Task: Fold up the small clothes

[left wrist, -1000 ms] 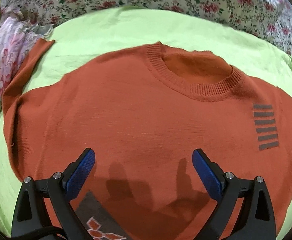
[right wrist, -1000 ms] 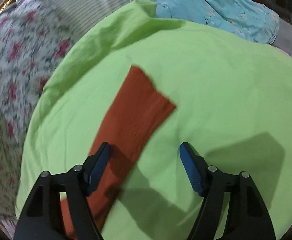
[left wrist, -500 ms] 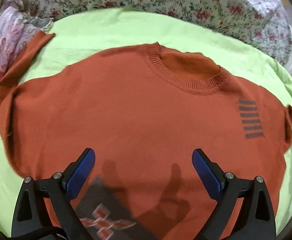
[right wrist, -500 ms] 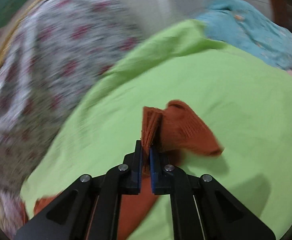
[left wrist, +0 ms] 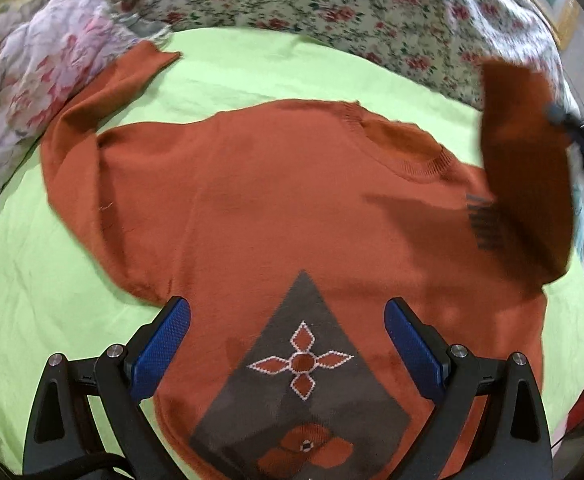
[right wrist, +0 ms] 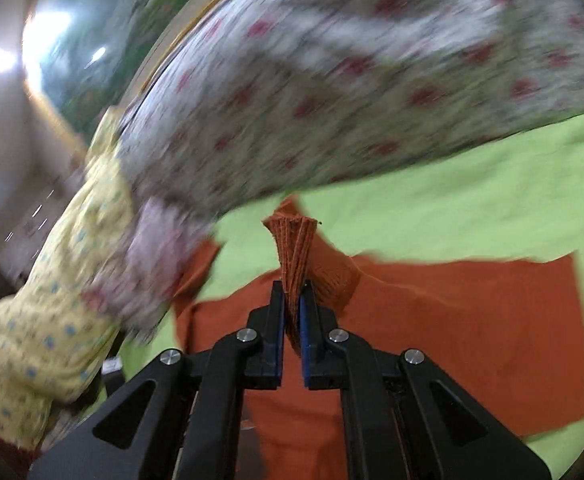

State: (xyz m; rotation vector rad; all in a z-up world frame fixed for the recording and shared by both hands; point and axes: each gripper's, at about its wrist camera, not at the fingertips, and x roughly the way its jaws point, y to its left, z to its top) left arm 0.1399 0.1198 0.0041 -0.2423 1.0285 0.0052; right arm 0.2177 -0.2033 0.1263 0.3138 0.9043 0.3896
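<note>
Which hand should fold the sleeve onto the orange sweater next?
The right one, probably. The right gripper is already shut on the sleeve, lifted over the orange sweater. The left gripper hangs open above the sweater's front, holding nothing.

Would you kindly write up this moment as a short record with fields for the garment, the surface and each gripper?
garment: rust-orange knit sweater, front up, grey diamond motif near the hem
surface: lime-green sheet
left gripper: open, above the hem, holding nothing
right gripper: shut on the cuff of the lifted sleeve
other sleeve: lying flat, spread outward
surroundings: floral bedding
</note>
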